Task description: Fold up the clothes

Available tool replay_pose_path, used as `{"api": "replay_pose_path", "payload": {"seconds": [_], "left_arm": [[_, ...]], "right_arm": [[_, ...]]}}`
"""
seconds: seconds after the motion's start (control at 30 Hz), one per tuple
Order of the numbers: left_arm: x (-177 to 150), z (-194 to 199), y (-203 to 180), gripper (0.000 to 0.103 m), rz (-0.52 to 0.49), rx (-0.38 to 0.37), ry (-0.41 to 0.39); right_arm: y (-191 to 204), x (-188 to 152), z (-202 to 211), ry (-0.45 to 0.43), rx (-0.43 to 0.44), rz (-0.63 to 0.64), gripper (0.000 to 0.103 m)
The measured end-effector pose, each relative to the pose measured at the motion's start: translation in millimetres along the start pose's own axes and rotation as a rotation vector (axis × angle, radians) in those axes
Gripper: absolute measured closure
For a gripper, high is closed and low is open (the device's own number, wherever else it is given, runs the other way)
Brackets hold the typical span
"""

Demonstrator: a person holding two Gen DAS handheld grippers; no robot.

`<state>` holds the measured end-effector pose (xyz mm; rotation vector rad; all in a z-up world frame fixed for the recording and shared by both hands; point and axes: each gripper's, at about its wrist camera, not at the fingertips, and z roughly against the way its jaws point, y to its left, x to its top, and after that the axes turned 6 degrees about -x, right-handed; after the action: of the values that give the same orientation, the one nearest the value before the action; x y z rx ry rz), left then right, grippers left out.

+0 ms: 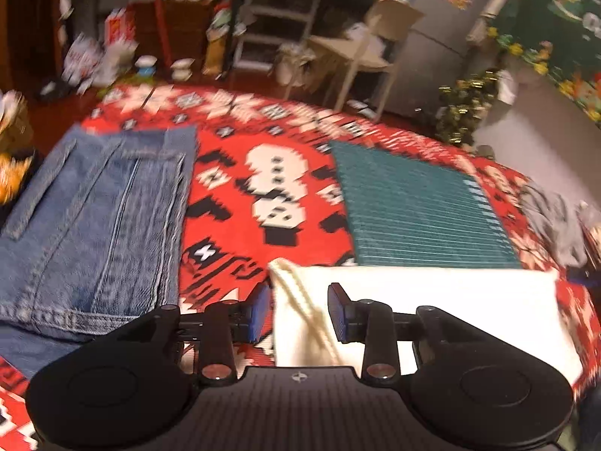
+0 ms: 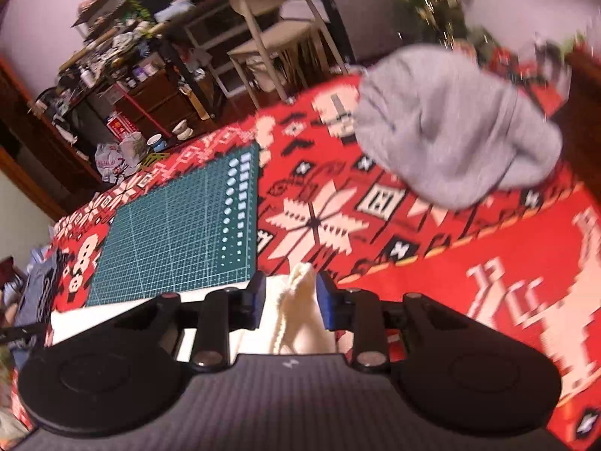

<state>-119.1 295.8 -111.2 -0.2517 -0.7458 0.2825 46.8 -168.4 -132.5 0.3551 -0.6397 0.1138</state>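
Observation:
A cream knit garment [image 1: 450, 308] stretches flat between my two grippers, low over the red patterned tablecloth [image 1: 233, 233]. My left gripper [image 1: 299, 310] is shut on its left corner, where a ribbed seam runs between the blue pads. In the right wrist view, my right gripper [image 2: 291, 302] is shut on the bunched right corner of the cream garment [image 2: 300, 338]. Folded blue jeans [image 1: 94, 218] lie at the left of the table. A crumpled grey garment [image 2: 450, 131] lies at the far right, apart from both grippers.
A green cutting mat [image 1: 420, 206] lies on the cloth just beyond the cream garment. Past the table's far edge stand a white chair [image 1: 368, 49], cluttered shelves [image 1: 278, 18] and a tinsel-covered tree [image 1: 465, 109]. The frames are blurred by motion.

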Motion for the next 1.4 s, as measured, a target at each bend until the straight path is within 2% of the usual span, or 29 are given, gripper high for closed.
{"api": "replay_pose_path", "payload": {"seconds": [0.13, 0.23, 0.33, 0.4, 0.43, 0.47, 0.5, 0.53, 0.57, 0.63, 0.73, 0.8, 0.9, 1.0, 1.1, 1.17, 1.4], "left_arm": [[17.6, 10.3, -23.5, 0.068, -0.055, -0.036, -0.012], [44.1, 4.2, -47.1, 0.068, -0.067, -0.074, 0.017], [73.6, -11.0, -68.9, 0.068, -0.013, -0.105, 0.064], [89.0, -24.6, -83.3, 0.074, 0.004, -0.085, 0.067], [94.9, -30.8, -90.3, 0.084, 0.01, -0.071, 0.061], [100.9, -37.1, -97.2, 0.091, 0.015, -0.056, 0.055], [103.2, -43.9, -102.6, 0.093, 0.008, -0.054, 0.049], [105.3, -50.8, -107.9, 0.094, 0.001, -0.053, 0.042], [104.1, -57.2, -111.6, 0.098, 0.005, -0.066, 0.047], [98.8, -69.1, -118.0, 0.099, 0.015, -0.102, 0.062], [78.3, -84.9, -122.7, 0.1, 0.005, -0.186, 0.127], [64.4, -93.3, -121.8, 0.1, 0.008, -0.247, 0.164], [47.3, -105.9, -113.9, 0.1, 0.066, -0.31, 0.198], [35.9, -117.2, -105.6, 0.1, 0.132, -0.367, 0.219], [31.5, -127.4, -100.6, 0.1, 0.18, -0.432, 0.219], [29.3, -134.3, -97.8, 0.1, 0.21, -0.445, 0.219], [18.2, -138.6, -71.3, 0.1, 0.294, -0.41, 0.205]], "right_arm": [[27.2, 10.4, 17.0, -0.004, -0.009, 0.085, 0.071], [62.6, 25.3, 27.6, 0.001, -0.021, 0.176, 0.069], [97.6, 45.1, 36.5, 0.0, -0.011, 0.213, 0.069], [117.9, 60.9, 32.8, 0.009, -0.022, 0.202, 0.069], [127.6, 67.4, 28.7, 0.018, -0.028, 0.202, 0.072], [137.1, 73.4, 24.0, 0.029, -0.034, 0.205, 0.083], [146.7, 79.5, 19.3, 0.04, -0.04, 0.208, 0.088], [154.5, 82.5, 13.8, 0.034, -0.053, 0.213, 0.089], [161.0, 82.4, 8.3, 0.02, -0.061, 0.226, 0.09], [165.4, 74.7, -3.7, 0.034, -0.042, 0.218, 0.098], [166.0, 60.2, -21.8, 0.073, 0.013, 0.184, 0.102], [157.3, 47.4, -34.2, 0.122, 0.091, 0.119, 0.103], [141.4, 27.3, -59.1, 0.205, 0.194, 0.003, 0.103], [141.7, 8.7, -79.9, 0.265, 0.222, 0.013, 0.103], [140.8, -4.9, -93.8, 0.289, 0.257, -0.017, 0.103], [137.3, -11.7, -102.2, 0.298, 0.274, -0.055, 0.103], [115.5, -13.2, -116.6, 0.286, 0.305, -0.132, 0.103]]}}
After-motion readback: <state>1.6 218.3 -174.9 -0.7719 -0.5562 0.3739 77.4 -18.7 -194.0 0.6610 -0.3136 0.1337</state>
